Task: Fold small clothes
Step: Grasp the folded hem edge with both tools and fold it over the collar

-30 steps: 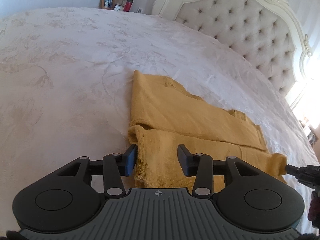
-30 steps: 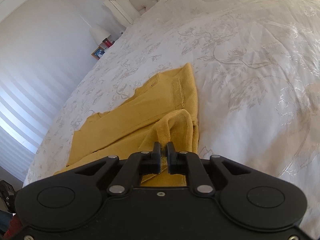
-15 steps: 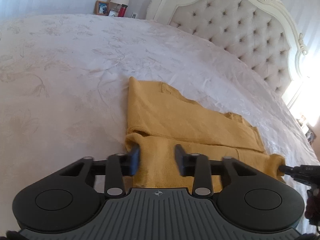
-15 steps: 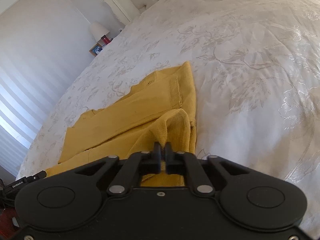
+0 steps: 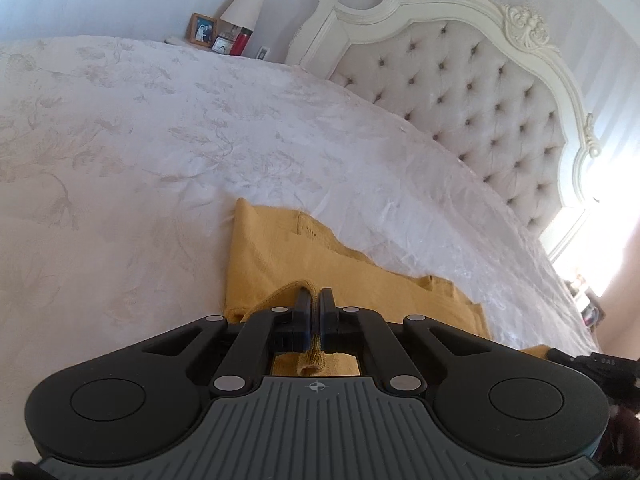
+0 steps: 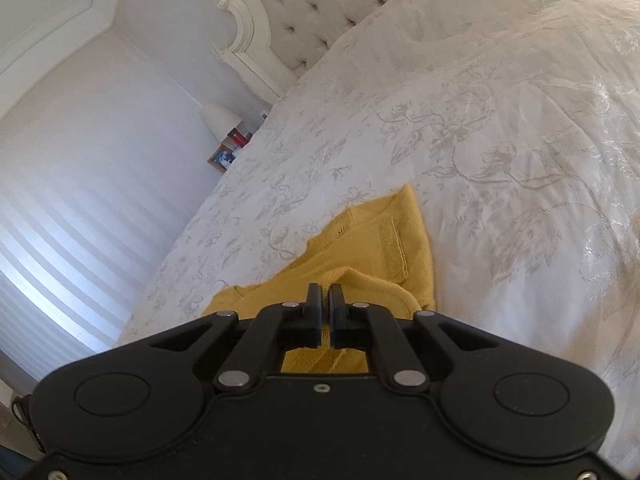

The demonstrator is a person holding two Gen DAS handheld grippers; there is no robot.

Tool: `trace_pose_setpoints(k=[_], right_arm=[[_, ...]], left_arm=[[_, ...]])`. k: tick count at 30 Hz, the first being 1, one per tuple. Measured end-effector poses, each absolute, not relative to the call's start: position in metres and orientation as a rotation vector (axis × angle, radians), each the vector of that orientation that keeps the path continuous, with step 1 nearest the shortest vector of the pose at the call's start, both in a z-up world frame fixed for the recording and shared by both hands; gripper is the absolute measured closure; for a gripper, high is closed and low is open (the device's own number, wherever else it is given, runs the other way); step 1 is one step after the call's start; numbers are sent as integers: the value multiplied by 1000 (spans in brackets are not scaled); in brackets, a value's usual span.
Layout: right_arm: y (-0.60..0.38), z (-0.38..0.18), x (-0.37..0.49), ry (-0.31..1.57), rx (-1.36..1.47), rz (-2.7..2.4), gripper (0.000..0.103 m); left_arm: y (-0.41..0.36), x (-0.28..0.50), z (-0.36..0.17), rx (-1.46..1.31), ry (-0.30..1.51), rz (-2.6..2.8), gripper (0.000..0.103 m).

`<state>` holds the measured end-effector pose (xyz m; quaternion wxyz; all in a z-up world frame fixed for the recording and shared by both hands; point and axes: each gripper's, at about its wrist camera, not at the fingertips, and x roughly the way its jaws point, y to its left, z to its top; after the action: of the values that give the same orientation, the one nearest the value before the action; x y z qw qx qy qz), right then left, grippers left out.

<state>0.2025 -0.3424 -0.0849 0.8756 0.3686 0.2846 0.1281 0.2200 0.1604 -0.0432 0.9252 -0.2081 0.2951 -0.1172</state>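
A mustard yellow knit garment (image 5: 320,260) lies partly folded on the white bedspread (image 5: 160,160). My left gripper (image 5: 316,300) is shut on the garment's near edge, a pinch of knit showing between its pads and raised off the bed. In the right wrist view the same yellow garment (image 6: 372,240) spreads ahead, and my right gripper (image 6: 325,294) is shut on another part of its near edge, with a fold of fabric humped just beyond the fingers. The tip of the right gripper (image 5: 592,360) shows at the right edge of the left wrist view.
A tufted cream headboard (image 5: 460,100) stands at the bed's far end. A nightstand beside it holds a lamp (image 5: 242,6), a photo frame (image 5: 203,29) and a red bottle (image 5: 242,42). The embroidered bedspread (image 6: 500,140) stretches wide around the garment. A white wall (image 6: 100,140) lies left.
My left gripper closed from wide open onto the garment's near edge. Both grippers rose and tilted up, lifting the edge; the headboard and wall fill more of the views.
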Motion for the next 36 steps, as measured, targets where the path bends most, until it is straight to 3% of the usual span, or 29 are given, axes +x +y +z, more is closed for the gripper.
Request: trace_pose_setpoints(k=[19, 21, 24, 28, 36], right_arm=[[-365, -86, 291, 518, 824, 152, 97], [-366, -91, 297, 544, 815, 149, 90], [-357, -97, 296, 628, 746, 183, 87], [-335, -109, 279, 721, 609, 216, 49], [-327, -127, 259, 742, 651, 243, 48]], left_arm=[[162, 295, -42, -449, 600, -190, 99], [161, 301, -47, -446, 618, -178, 99], [161, 301, -55, -452, 636, -174, 99], [164, 297, -62, -445, 654, -167, 99], [167, 292, -63, -455, 662, -152, 99]])
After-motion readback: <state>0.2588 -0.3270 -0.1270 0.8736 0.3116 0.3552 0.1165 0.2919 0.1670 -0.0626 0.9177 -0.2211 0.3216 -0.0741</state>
